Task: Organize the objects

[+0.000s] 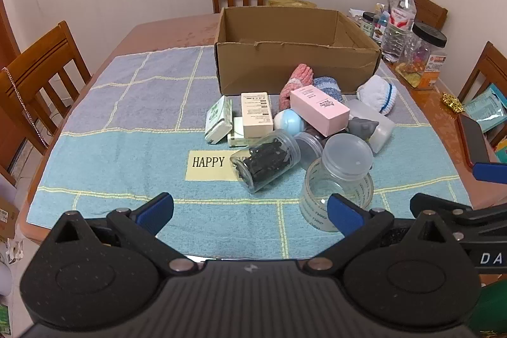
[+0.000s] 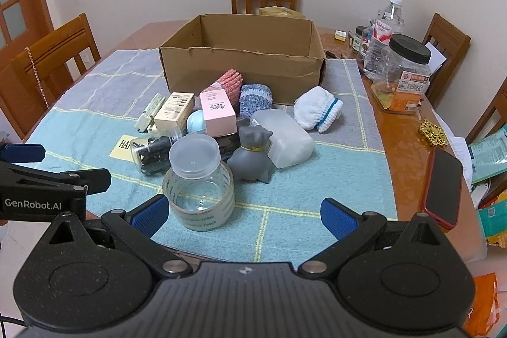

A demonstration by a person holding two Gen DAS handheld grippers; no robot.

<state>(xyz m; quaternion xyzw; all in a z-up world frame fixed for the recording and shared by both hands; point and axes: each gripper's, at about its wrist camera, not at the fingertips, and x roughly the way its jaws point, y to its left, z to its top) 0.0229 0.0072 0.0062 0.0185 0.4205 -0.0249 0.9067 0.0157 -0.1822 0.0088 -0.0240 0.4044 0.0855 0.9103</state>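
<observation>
Cardboard box [image 1: 294, 68] stands open on the towel [image 1: 126, 154], far side. A pile of small items lies just before it, the tape roll [image 2: 199, 201] nearest. Left gripper [image 1: 250, 211] and right gripper [image 2: 244, 216] hover side by side, angled downward, jaws wide apart, holding nothing.

Blue checked towel [image 1: 133, 154], brown box [image 1: 285, 65]

Each matte black plastic left gripper [image 1: 250, 209] and right gripper [image 2: 244, 213] carries 2 blue ribbed pads, silver pivot screws, white lettering.
</observation>
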